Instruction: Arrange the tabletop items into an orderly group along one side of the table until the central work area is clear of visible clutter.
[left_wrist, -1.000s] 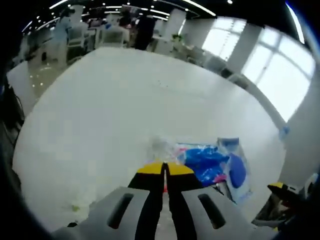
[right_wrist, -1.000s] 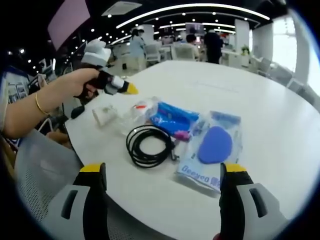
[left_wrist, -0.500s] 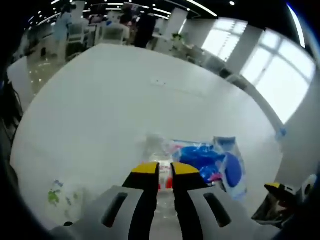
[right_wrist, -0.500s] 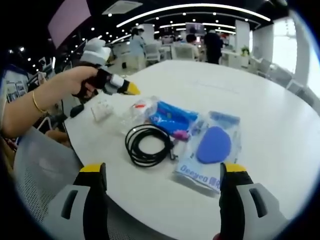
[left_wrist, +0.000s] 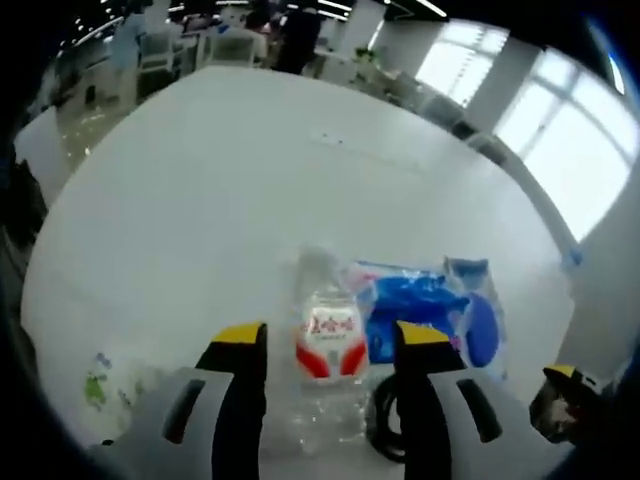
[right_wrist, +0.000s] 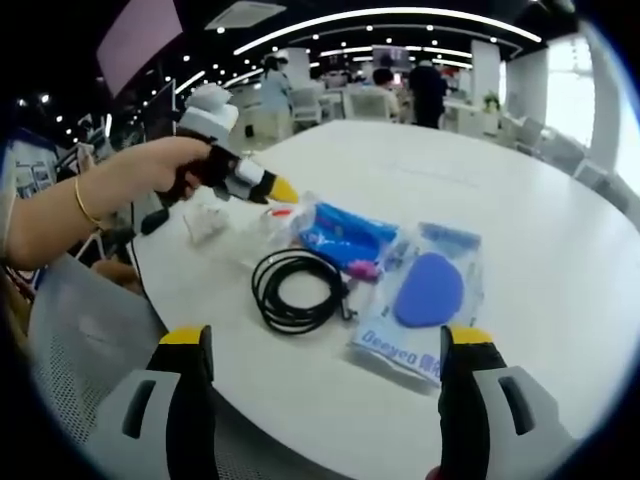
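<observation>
A clear plastic bottle (left_wrist: 330, 350) with a red and white label lies on the white round table (left_wrist: 250, 180), and it shows between the jaws of my left gripper (left_wrist: 330, 338), which stand open. In the right gripper view the left gripper (right_wrist: 284, 190), held by a hand, hovers just over the bottle (right_wrist: 275, 222). Beside the bottle lie a blue packet (right_wrist: 345, 233), a bagged blue disc (right_wrist: 428, 292) and a coiled black cable (right_wrist: 297, 285). My right gripper (right_wrist: 325, 340) is open above the table's near edge, with nothing between its fingers.
A small white packet (right_wrist: 205, 220) with green print (left_wrist: 95, 385) lies left of the bottle near the table edge. A small pink item (right_wrist: 362, 270) sits by the cable. The far half of the table is bare. Chairs, other tables and people stand beyond.
My left gripper's jaws have gone from shut to wide open, and it has come down closer to the bottle. The right gripper has stayed still.
</observation>
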